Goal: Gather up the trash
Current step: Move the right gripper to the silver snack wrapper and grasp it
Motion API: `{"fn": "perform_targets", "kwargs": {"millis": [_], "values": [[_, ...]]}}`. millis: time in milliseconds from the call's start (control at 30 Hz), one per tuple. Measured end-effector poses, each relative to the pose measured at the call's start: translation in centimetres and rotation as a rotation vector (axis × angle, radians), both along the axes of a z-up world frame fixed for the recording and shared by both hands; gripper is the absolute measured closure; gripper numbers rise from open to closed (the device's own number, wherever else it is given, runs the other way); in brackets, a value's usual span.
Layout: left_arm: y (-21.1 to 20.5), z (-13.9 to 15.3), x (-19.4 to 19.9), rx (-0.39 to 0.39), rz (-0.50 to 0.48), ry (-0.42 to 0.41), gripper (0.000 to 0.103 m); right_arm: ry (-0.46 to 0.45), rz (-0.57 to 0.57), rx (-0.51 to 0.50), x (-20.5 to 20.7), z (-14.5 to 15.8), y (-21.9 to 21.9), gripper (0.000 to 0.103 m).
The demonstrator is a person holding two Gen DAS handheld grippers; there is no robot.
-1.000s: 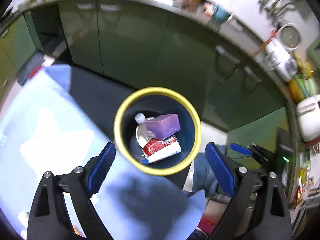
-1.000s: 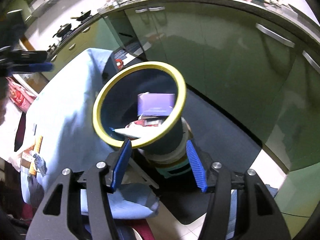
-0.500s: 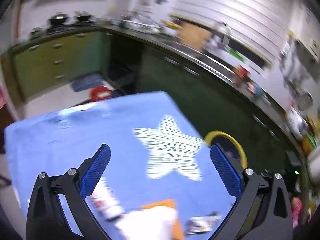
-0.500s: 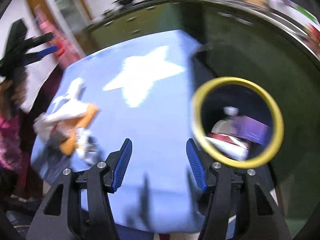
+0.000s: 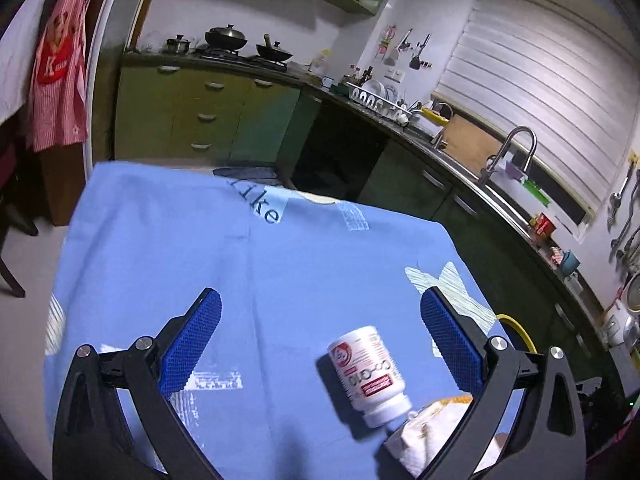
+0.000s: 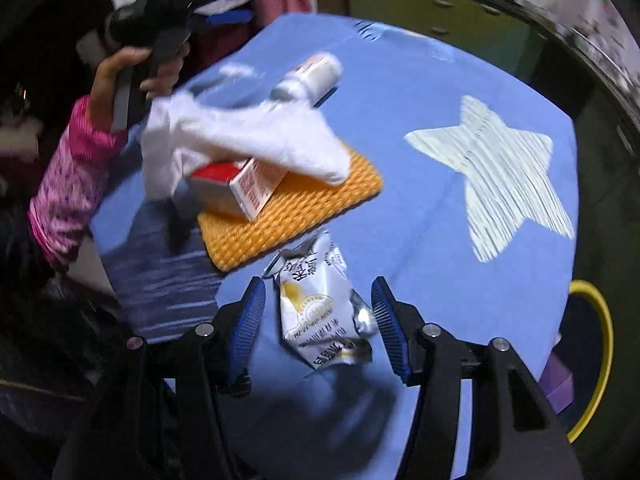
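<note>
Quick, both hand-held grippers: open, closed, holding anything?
Left hand-held gripper: open, empty, jaws just widened.
Right hand-held gripper: open, empty, above snack wrapper.

Crumpled snack wrapper [image 6: 324,312] beside orange mat [image 6: 292,216].

Lying over the table: a blue cloth [image 5: 304,272] bearing a pale star [image 6: 504,172]. Resting on it: an orange woven mat [image 6: 296,216]. Sitting on the stove: dark pans [image 5: 240,40]. Hanging at left: a red checked apron [image 5: 56,72].
</note>
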State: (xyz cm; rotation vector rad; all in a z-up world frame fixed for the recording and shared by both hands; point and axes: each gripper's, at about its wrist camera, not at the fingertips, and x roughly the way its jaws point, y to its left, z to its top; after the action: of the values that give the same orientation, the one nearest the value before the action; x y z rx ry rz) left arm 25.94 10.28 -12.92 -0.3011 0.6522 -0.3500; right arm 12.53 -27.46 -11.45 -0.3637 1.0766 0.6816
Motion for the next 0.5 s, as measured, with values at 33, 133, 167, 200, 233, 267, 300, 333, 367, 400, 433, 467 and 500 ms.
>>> {"fn": "perform_targets", "kwargs": {"millis": [33, 133, 167, 200, 233, 267, 300, 333, 367, 400, 433, 467, 500], "values": [[-0.3, -0.2, 0.1, 0.005, 0.001, -0.003, 0.005, 0.001, 0.013, -0.013, 0.0, -0.2, 0.2, 0.049], [-0.7, -0.8, 0.0, -0.001, -0.010, -0.008, 0.005, 0.007, 0.044, -0.051, 0.3, -0.8, 1.0, 0.047], [-0.9, -0.9, 0.0, -0.008, -0.014, -0.004, 0.005, 0.007, 0.049, -0.062, 0.4, -1.0, 1.1, 0.047], [-1.0, -1.1, 0.1, -0.015, -0.016, 0.001, 0.005, 0.003, 0.054, -0.080, 0.5, -1.3, 1.3, 0.047], [-1.0, -1.2, -0.2, -0.015, -0.015, 0.002, 0.005, 0.003, 0.058, -0.089, 0.5, -1.4, 1.2, 0.047], [-0.9, -1.4, -0.2, -0.013, -0.012, 0.004, 0.005, 0.007, 0.062, -0.097, 0.6, -1.6, 1.3, 0.047], [-0.9, -1.5, -0.2, -0.012, -0.011, 0.005, 0.005, 0.009, 0.062, -0.100, 0.7, -1.7, 1.0, 0.047], [-1.0, -1.4, -0.2, -0.012, -0.010, 0.005, 0.005, 0.013, 0.064, -0.105, 0.6, -1.9, 1.1, 0.047], [-1.1, -1.4, -0.3, -0.013, -0.011, 0.004, 0.005, 0.021, 0.066, -0.113, 0.6, -2.1, 1.1, 0.047], [-1.1, -1.5, -0.2, -0.016, -0.011, 0.003, 0.005, 0.022, 0.065, -0.117, 0.6, -2.2, 1.1, 0.049], [-1.1, -1.5, -0.3, -0.015, -0.013, 0.002, 0.005, 0.021, 0.063, -0.117, 0.6, -2.3, 1.1, 0.052], [-1.1, -1.5, -0.3, -0.014, -0.015, 0.002, 0.005, 0.024, 0.059, -0.112, 0.6, -2.3, 1.1, 0.058], [-1.2, -1.5, -0.3, -0.010, -0.016, 0.002, 0.005, 0.026, 0.054, -0.105, 0.7, -2.3, 1.0, 0.062]]}}
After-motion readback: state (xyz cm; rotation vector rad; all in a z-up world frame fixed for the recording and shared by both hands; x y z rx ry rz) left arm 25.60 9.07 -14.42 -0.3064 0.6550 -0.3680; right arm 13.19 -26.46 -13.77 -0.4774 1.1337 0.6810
